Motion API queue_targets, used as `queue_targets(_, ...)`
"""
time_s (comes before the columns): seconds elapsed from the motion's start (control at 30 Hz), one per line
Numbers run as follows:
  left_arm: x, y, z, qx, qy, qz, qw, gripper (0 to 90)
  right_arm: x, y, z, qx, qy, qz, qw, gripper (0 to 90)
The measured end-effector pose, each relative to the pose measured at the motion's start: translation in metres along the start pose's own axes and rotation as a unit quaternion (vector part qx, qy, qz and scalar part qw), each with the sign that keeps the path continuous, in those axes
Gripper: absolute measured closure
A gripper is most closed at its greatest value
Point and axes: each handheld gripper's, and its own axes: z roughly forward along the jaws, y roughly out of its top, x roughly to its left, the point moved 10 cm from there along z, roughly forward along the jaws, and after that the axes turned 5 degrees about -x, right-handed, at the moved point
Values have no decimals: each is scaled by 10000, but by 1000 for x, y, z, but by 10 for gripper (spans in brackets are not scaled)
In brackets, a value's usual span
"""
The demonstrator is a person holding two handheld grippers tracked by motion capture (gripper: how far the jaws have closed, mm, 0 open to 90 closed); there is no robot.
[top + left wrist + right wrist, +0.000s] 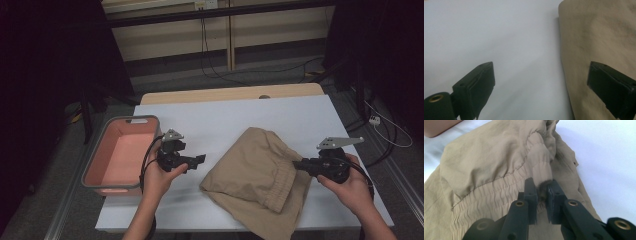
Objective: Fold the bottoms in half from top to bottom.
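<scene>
Pinching the elastic waistband of the tan shorts (499, 165), your right gripper (541, 192) has its jaws clamped on that gathered edge. Left gripper (199, 159) jaws are wide apart, holding nothing, just left of the cloth. Shorts lie crumpled near-right on the white table (210, 120). Light, limp, drapes freely; grab thick hems, not the thin panel. Pink bin (120, 150) sits left. Dim room, cables on the floor beyond.

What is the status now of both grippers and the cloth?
Right gripper shut on elastic waistband of beige fabric shorts. Left gripper open, empty, beside the shorts' edge. Pink plastic bin at left, nothing blocking.
</scene>
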Motion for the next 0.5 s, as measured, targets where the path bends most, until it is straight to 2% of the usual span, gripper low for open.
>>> queue_targets(0.5, 0, 1, -1, -37, 5, 0, 10000, 79, 0, 0, -5, -7, -4, -11, 10000, 809)
